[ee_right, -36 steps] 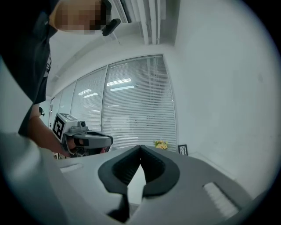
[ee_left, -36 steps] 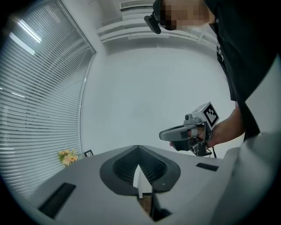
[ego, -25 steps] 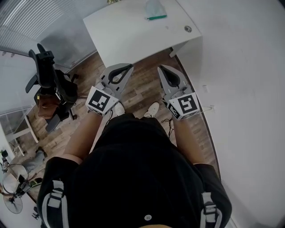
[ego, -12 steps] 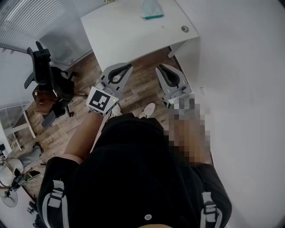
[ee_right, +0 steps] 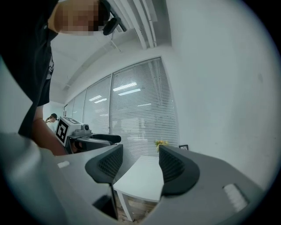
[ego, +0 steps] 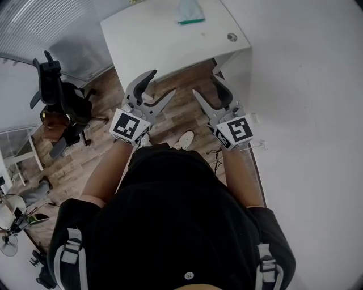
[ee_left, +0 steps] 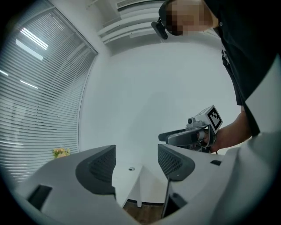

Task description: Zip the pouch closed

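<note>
Most of the room lay as it had a second before. The white table [ego: 159, 48] stood beside the white wall [ego: 306, 113], the black office chair [ego: 57, 93] sat off to the left, and the person stood short of the table's near corner. Only the feet had shifted a little. Both arms were held forward and level, pointing toward the table.

The real change was in the tools. The left gripper [ego: 162, 84] and the right gripper [ego: 205, 86] had both been pressed shut half a second earlier. Now their jaws were opening, the fingers spread wide in a V. Each gripper view showed only air, the table's edge and the room beyond between the ribbed pads, so neither gripper held anything.

The pouch [ego: 190, 11] lay at the far side of the tabletop, at the very top of the head view. It was well apart from both grippers and untouched. A green strip [ego: 191, 22] ran along its near edge and was probably the zip. Whether it was open or partly closed was too small to tell.

Judged from this, the zipping had not begun. The spreading of both pairs of fingers read as preparation. The person would need to reach across the table, pin the pouch with one gripper and take the slider with the other.
</note>
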The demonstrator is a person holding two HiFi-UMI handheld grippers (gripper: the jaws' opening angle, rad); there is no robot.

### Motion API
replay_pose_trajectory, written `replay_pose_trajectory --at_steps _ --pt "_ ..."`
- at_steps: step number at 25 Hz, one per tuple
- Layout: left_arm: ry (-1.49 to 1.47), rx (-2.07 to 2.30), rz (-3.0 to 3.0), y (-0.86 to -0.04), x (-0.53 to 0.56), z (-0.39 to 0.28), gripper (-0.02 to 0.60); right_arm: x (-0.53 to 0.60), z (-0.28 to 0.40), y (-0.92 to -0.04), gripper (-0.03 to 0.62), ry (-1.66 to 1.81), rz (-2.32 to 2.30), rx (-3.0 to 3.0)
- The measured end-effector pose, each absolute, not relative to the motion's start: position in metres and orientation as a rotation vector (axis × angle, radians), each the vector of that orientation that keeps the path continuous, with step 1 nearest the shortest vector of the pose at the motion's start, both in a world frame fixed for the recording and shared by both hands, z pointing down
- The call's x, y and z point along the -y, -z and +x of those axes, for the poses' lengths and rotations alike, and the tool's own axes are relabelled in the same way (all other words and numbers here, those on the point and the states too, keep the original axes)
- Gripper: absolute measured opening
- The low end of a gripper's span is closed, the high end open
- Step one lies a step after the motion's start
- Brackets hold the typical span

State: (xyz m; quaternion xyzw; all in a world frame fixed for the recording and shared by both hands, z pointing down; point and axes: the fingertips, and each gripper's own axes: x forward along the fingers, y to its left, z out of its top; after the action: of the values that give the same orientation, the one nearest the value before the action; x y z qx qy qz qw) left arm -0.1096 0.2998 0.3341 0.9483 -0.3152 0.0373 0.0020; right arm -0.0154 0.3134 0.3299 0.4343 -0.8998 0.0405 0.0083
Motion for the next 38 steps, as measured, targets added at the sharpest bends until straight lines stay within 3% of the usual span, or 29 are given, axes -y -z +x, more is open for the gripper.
replay_pose_trajectory --at_steps 5,20,38 --pt "-0.142 1.005 2.962 -0.333 -0.298 -0.090 0.313 -0.313 0.000 -0.330 0.314 -0.129 1.317 2.824" --pt "-0.184 1.019 2.950 -0.342 -0.262 -0.071 0.311 -0.270 0.019 -0.339 0.319 -0.115 1.270 2.816" --pt "-0.166 0.988 2.935 -0.361 -0.086 -0.100 0.310 -0.099 0.003 -0.367 0.319 -0.183 1.294 2.679"
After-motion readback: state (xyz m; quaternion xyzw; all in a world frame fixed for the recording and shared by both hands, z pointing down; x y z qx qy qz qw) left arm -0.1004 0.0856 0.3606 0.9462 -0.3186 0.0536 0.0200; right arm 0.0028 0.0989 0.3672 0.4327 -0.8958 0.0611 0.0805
